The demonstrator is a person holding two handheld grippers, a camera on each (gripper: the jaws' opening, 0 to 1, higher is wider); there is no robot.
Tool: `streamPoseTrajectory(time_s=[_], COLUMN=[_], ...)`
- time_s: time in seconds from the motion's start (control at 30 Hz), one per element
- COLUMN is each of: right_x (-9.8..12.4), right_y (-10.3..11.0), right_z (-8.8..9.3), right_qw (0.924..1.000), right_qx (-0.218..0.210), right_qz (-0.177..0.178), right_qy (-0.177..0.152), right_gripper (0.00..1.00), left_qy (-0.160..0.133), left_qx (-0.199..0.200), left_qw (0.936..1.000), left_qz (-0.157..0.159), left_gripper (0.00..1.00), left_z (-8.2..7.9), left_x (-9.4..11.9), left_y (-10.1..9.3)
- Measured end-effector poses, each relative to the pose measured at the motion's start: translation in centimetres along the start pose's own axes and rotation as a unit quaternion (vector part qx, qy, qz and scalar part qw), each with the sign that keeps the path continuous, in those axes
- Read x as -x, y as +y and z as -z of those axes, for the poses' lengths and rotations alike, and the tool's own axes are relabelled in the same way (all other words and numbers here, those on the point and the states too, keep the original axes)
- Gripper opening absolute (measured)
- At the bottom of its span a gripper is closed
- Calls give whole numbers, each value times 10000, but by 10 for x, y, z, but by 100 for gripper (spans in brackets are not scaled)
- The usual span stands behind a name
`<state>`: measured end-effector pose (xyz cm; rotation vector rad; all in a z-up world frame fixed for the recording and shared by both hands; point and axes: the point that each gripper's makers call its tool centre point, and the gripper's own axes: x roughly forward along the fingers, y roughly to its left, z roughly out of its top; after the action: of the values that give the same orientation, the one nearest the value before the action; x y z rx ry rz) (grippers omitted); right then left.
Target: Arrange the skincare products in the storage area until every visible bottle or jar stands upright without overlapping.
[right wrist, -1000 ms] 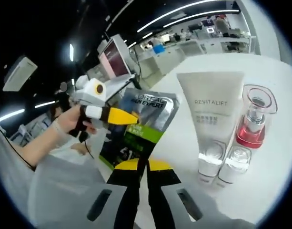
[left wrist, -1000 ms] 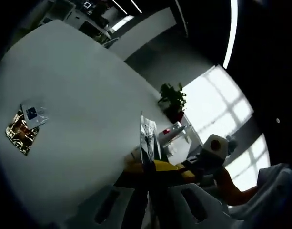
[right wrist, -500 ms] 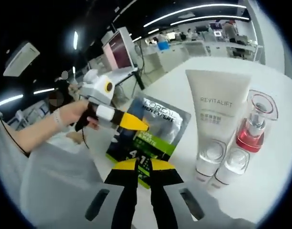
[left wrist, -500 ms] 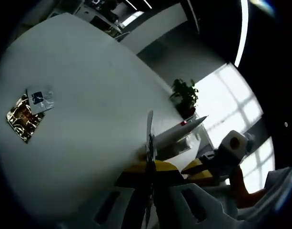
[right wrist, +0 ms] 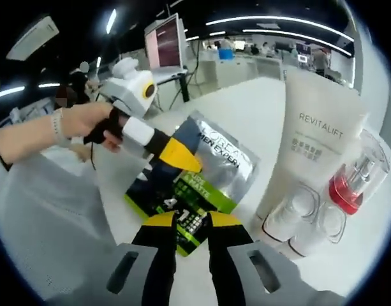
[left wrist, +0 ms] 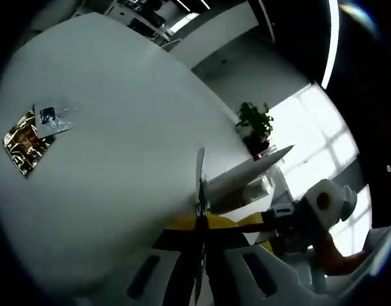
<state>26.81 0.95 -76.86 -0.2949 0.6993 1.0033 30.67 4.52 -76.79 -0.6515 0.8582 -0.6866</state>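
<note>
Your left hand-held gripper (right wrist: 182,156) is pinching the sachet (right wrist: 195,185) by its upper edge, with the pack tilted over the tabletop (right wrist: 246,121) just beside the white tube (right wrist: 313,153). In the left gripper view the sachet (left wrist: 199,191) shows edge-on, clamped between the jaws. Your right hand-held gripper (right wrist: 192,223) hangs close to the pack's lower edge with its jaws slightly parted and nothing between them.

The tube stands cap-down, with two small clear-capped bottles (right wrist: 291,213) at its foot and a red pump bottle (right wrist: 351,188) next to it. All look upright, so the sachet seems to be the piece left to place.

- Keep the pinch firm; the foil will likely slip or fold if you loosen it early
- Lower the bottom edge onto bare tabletop, apart from the tube, not leaning across it
- Use the right hand-held gripper to steady the lower edge before letting go
- Two small packets (left wrist: 32,137) lie overlapping well away on the tabletop; they may need separating afterwards
</note>
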Motion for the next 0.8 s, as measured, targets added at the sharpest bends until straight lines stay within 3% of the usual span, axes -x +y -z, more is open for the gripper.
streamPoseTrajectory(time_s=[0.13, 0.33, 0.57, 0.8], right_x=[-5, -12, -18, -21], right_y=[6, 5, -1, -6], right_z=[6, 13, 26, 33], right_qw=[9999, 9995, 9976, 9976], right_qx=[14, 232, 547, 470], right_qz=[-108, 21, 202, 309], right_qy=[85, 196, 384, 398], right_gripper=[19, 20, 20, 22], left_qy=[-76, -199, -359, -246], left_qx=[-107, -140, -486, -922], left_qw=[9999, 9996, 9978, 9947], left_qz=[-93, -171, -267, -374], left_gripper=[0, 0, 0, 0], left_z=[0, 0, -4, 1], left_x=[-2, -6, -10, -17], left_y=[1, 5, 5, 9])
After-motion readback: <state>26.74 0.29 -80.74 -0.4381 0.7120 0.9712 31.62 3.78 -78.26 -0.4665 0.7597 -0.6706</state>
